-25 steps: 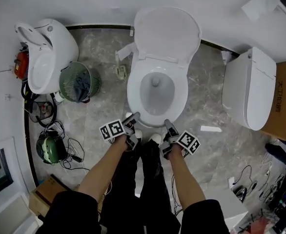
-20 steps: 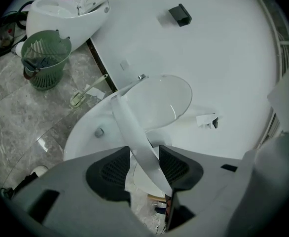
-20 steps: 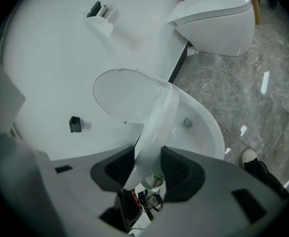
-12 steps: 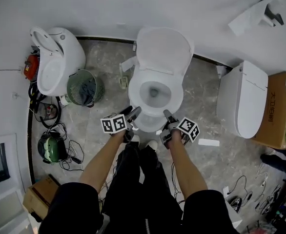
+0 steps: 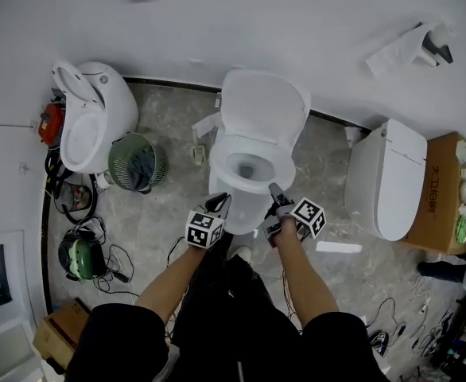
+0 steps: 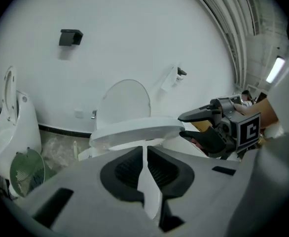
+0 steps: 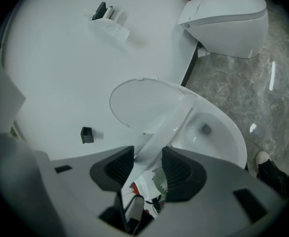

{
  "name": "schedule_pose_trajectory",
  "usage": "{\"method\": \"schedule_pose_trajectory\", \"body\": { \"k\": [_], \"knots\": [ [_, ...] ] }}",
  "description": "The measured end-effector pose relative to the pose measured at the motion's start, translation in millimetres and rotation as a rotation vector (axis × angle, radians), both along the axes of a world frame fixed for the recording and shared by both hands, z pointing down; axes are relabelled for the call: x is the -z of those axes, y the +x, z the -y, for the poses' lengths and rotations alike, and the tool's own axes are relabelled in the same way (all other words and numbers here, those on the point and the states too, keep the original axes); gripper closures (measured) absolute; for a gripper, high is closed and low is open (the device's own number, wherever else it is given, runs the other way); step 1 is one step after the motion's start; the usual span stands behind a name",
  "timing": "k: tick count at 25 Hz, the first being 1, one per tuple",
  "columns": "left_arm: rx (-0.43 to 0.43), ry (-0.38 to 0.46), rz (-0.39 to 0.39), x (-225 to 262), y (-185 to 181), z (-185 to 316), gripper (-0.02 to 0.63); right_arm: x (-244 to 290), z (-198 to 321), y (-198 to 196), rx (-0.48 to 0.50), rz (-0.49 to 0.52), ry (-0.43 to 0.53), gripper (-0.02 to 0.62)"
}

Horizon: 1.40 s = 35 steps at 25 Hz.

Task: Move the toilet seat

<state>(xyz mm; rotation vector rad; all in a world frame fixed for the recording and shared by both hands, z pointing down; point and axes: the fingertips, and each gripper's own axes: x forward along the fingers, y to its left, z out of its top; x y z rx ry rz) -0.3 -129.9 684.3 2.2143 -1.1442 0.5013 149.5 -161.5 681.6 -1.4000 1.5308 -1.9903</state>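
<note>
- I stand facing the middle toilet with a gripper in each hand, both at the front of its bowl (image 7: pixel 216 132).
- My right gripper (image 7: pixel 148 154) has hold of the toilet seat (image 6: pixel 134 131) at its front edge. One jaw lies on top of the white ring and the other under it, so the jaws stand roughly half apart with the seat filling the gap.
- The toilet seat is raised off the bowl at the front (its hinge end stays down at the back). The lid (image 5: pixel 265 106) stands upright against the wall (image 5: pixel 217 22).
- My left gripper (image 6: pixel 145 152) is low at the front left of the bowl, near the right one. Its jaws are closing and are nearly together, with only a thin slit between the pads.
- Nothing is clamped in my left gripper; the seat's edge shows beyond and above the jaw tips.
- On the marble floor (image 5: pixel 165 213) a left toilet (image 5: pixel 90 110) has its lid up. A right toilet (image 5: pixel 388 177) is shut, with a cardboard box (image 5: pixel 448 185) just beside it.
</note>
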Motion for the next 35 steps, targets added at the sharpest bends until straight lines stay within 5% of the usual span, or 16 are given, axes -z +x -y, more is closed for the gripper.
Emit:
{"method": "schedule_pose_trajectory", "body": {
  "k": [6, 11, 18, 23, 28, 35],
  "knots": [
    [-0.025, 0.066, -0.038, 26.7, 17.3, 55.6, 0.603, 19.0, 28.4, 1.0, 0.009, 0.005, 0.005, 0.416],
    [-0.032, 0.045, -0.066, 32.8, 15.0, 83.3, 0.603, 31.5, 50.5, 4.4, -0.004, -0.013, 0.039, 0.414],
    [-0.037, 0.008, -0.109, 43.7, 15.8, 114.7, 0.603, 65.0, 68.2, -5.1, 0.034, -0.083, 0.265, 0.357],
    [-0.080, 0.011, -0.127, 50.3, 18.0, 136.8, 0.603, 78.5, 64.1, -31.7, 0.232, -0.329, 0.361, 0.399],
    [-0.097, 0.024, -0.122, 57.3, 21.3, 156.8, 0.603, 78.2, 81.6, -22.2, 0.325, -0.667, 0.351, 0.591],
    [-0.068, 0.027, -0.127, 62.5, 26.0, 184.4, 0.601, 68.4, 120.3, -7.1, 0.357, -0.871, 0.347, 0.591]
  ]
}}
